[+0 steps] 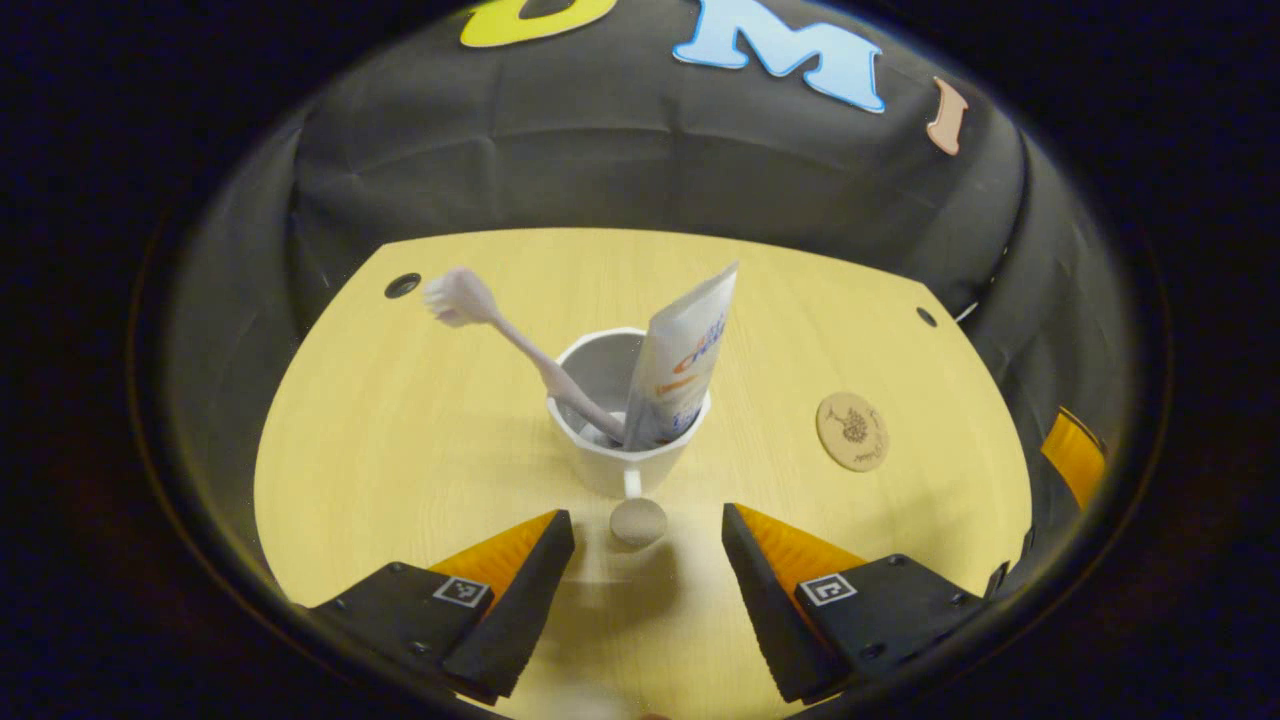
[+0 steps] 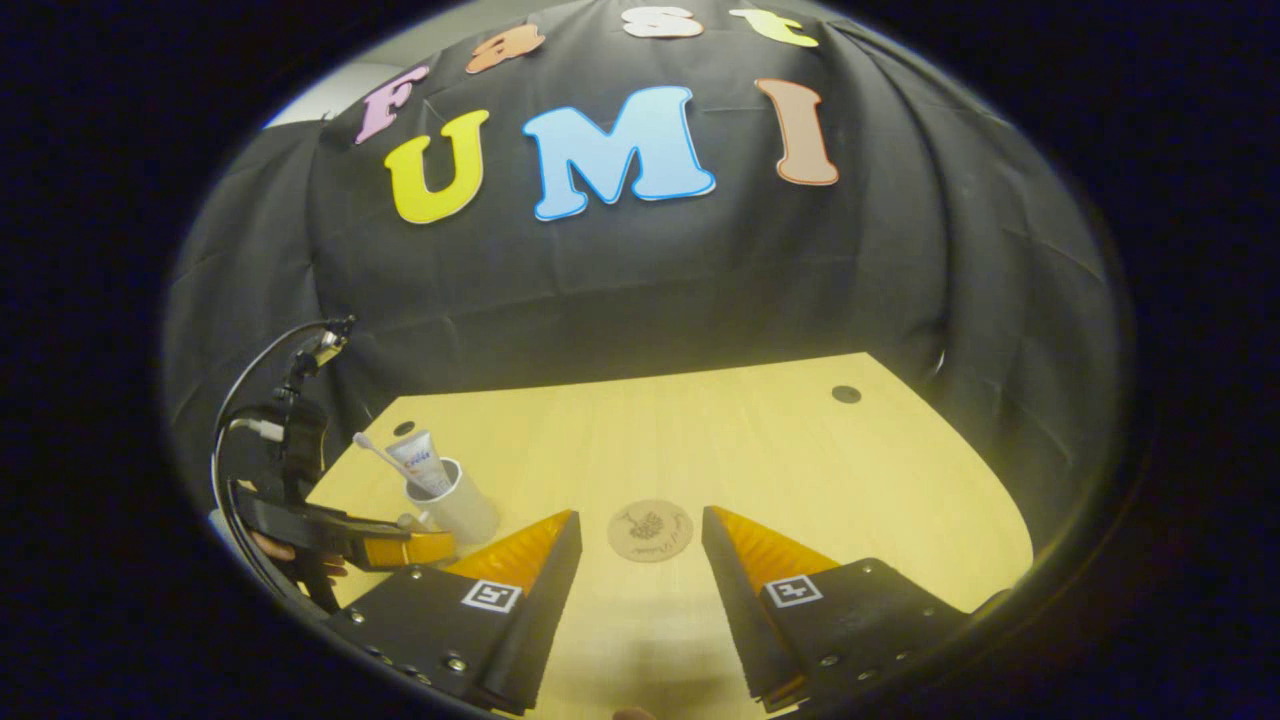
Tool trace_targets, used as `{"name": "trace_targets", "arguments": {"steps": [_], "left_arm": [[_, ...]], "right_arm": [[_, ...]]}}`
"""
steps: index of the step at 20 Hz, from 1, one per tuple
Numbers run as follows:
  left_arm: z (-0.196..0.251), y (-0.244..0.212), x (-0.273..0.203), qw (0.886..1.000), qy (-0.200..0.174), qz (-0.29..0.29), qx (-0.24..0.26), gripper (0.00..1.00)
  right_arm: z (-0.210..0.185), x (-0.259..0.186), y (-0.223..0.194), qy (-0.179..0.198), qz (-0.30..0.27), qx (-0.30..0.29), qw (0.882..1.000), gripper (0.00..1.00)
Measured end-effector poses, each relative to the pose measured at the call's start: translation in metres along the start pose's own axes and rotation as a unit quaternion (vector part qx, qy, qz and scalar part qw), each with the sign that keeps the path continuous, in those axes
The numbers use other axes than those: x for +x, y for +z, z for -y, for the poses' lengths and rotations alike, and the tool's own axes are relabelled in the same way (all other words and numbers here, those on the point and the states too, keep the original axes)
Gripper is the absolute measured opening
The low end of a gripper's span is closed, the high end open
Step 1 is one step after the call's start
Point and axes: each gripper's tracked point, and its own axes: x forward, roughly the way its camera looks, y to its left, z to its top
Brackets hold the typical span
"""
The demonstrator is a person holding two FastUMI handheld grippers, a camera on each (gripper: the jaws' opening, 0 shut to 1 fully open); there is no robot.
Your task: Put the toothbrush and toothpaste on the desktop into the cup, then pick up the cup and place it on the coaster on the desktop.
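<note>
One cup (image 1: 628,432) holds one brush (image 1: 520,345) and one tube (image 1: 684,352); one round coaster (image 1: 852,431) beside. Both tools (image 1: 648,540) (image 2: 641,545) gape, empty.

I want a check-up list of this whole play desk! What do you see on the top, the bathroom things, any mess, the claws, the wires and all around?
Surface: yellow wooden desktop, with small dark holes near its back corners.
Job's things: white cup stands upright on the desktop; toothbrush and toothpaste lean inside it. Round coaster lies bare, apart from the cup.
Clutter: nothing seen.
Claws: left claw open, just in front of the cup's handle knob, not gripping it. Right claw open, pointing at the coaster.
Cables: black cable loops above the left claw's body.
Surroundings: black cloth wall behind the desk.
</note>
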Motion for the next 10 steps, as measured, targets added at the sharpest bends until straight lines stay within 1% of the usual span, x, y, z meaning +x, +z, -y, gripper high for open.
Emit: {"name": "trace_targets", "arguments": {"steps": [1, 4, 5, 6, 10], "left_arm": [[-0.001, -0.001, 0.004, 1.0, 0.005, -0.015, 0.009, 0.93], [-0.001, -0.006, 0.015, 0.998, 0.01, -0.057, 0.024, 0.93], [0.0, -0.007, 0.016, 0.997, 0.009, -0.07, 0.024, 0.96], [0.0, -0.008, 0.019, 0.996, 0.009, -0.08, 0.023, 0.96], [-0.005, -0.003, 0.028, 0.995, 0.022, -0.093, 0.029, 0.96]], "right_arm": [[0.005, 0.0, -0.002, -0.005, -0.004, 0.001, 1.0, 0.72], [0.017, -0.001, -0.007, -0.012, -0.012, 0.01, 1.0, 0.73], [0.02, 0.001, -0.007, -0.014, -0.014, 0.012, 1.0, 0.73], [0.022, 0.001, -0.008, -0.017, -0.016, 0.015, 1.0, 0.73], [0.031, 0.004, -0.011, -0.023, -0.024, 0.02, 0.999, 0.73]]}}
